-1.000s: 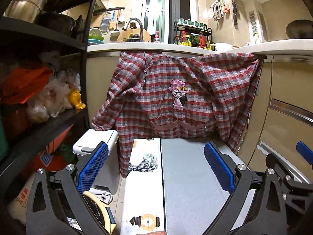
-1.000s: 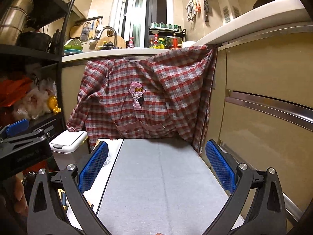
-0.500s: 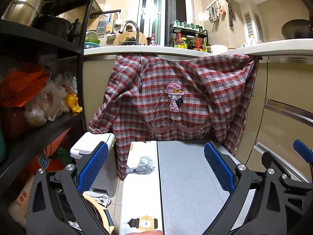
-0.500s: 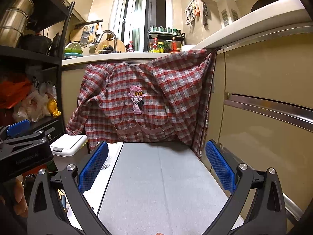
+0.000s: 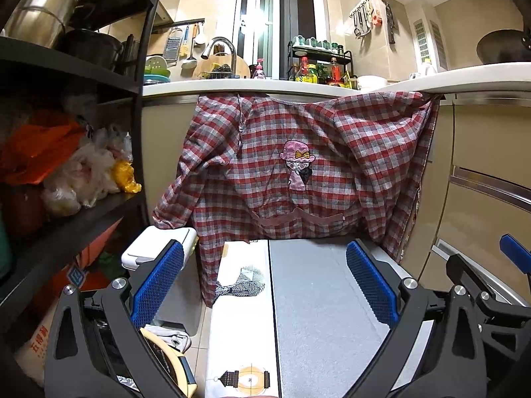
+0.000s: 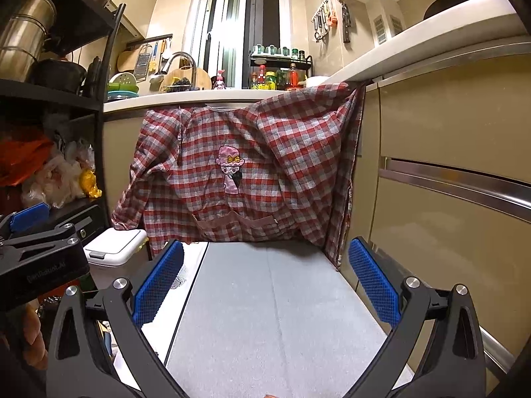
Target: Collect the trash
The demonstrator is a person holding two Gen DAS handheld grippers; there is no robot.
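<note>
My left gripper (image 5: 265,283) is open above a grey mat (image 5: 325,315) and a white printed board (image 5: 242,315), with nothing between its blue pads (image 5: 159,282). A white lidded bin (image 5: 156,248) stands on the floor just left of it. My right gripper (image 6: 265,285) is also open and empty over the same grey mat (image 6: 265,315). The bin (image 6: 116,248) lies to its left. A crumpled pale scrap (image 5: 171,336) lies on the floor by the bin's base.
A red plaid shirt (image 5: 298,172) hangs from the counter edge (image 5: 265,86) straight ahead. A black shelf (image 5: 66,219) with plastic bags fills the left side. Cabinet drawers (image 6: 448,182) close in on the right. A hand (image 6: 31,341) holds the left gripper's body (image 6: 39,258).
Both views have drifted slightly, and the shirt and bin sit a little lower in the frames. Both grippers have stayed open and empty.
</note>
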